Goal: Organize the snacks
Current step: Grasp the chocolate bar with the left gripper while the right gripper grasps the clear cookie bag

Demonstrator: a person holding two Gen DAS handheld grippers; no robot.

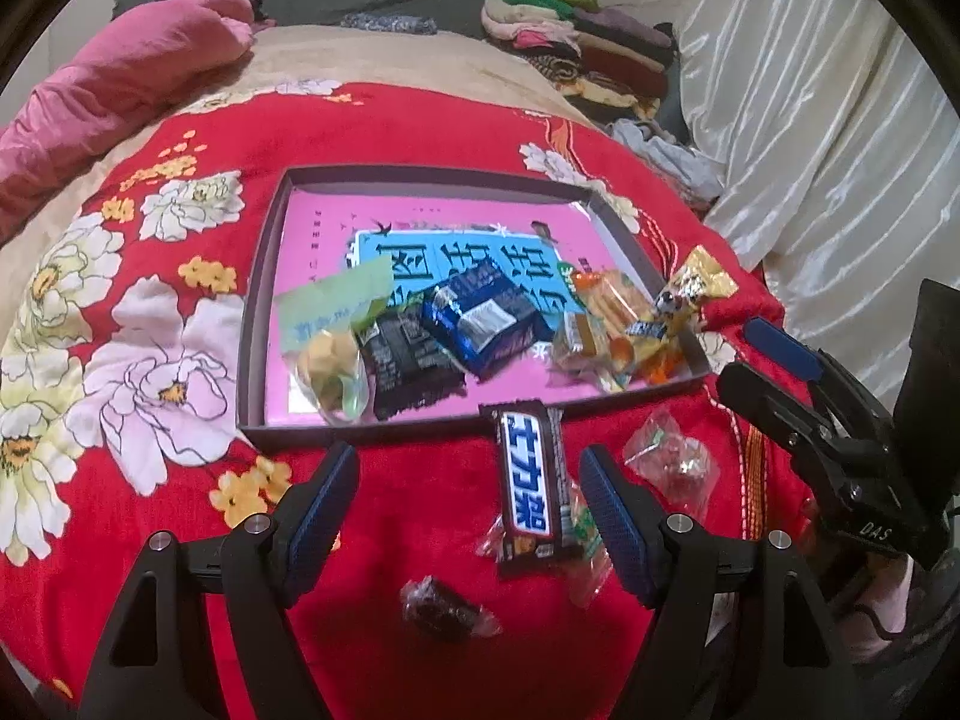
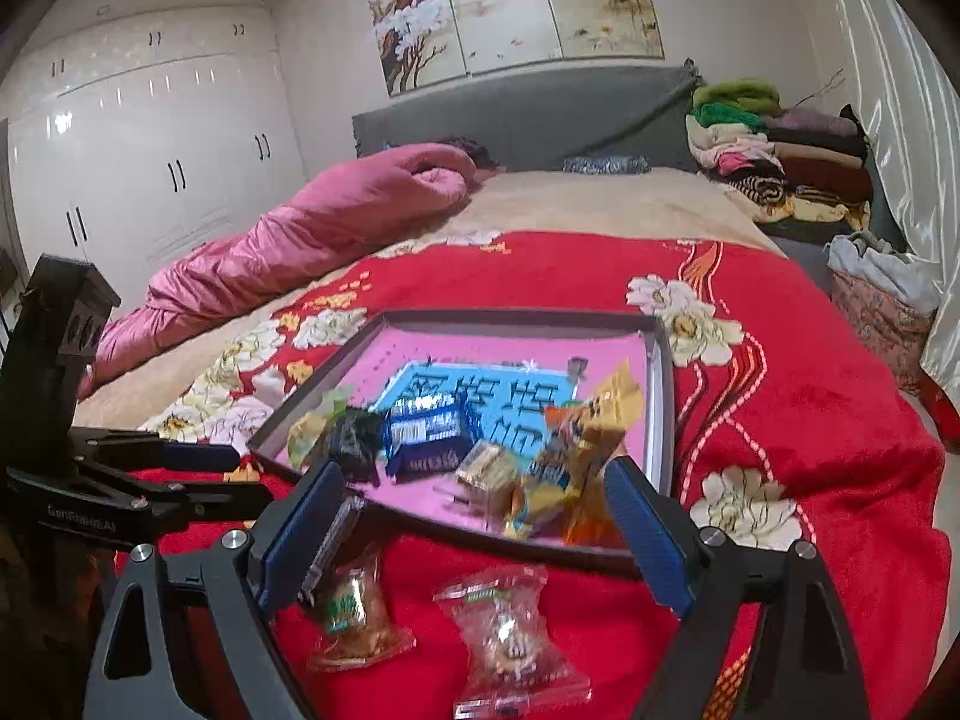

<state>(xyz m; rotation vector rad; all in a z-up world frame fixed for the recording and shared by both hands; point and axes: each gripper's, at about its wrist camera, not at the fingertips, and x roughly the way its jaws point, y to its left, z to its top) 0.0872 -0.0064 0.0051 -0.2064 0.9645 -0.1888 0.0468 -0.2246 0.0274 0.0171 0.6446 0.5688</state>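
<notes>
Snacks half sorted on the bed (image 1: 420,120)

The tray (image 1: 264,276) holds most packs; we'd pinch the stiff, light chocolate bar (image 1: 531,480) across its width, lying just outside the tray's near rim. Left claw (image 1: 468,516) and right claw (image 2: 474,534) both gape, empty, above crinkly, slippery loose wrappers.

Black tool (image 1: 468,510), blue ribbed pads (image 1: 612,510), silver screws

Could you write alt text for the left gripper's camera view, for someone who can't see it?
An open left gripper hovers over a brown chocolate bar with a blue-and-white label on a red flowered blanket. Beyond lies a shallow pink-lined cardboard box holding several wrapped snacks. The right gripper reaches in from the right.
</notes>
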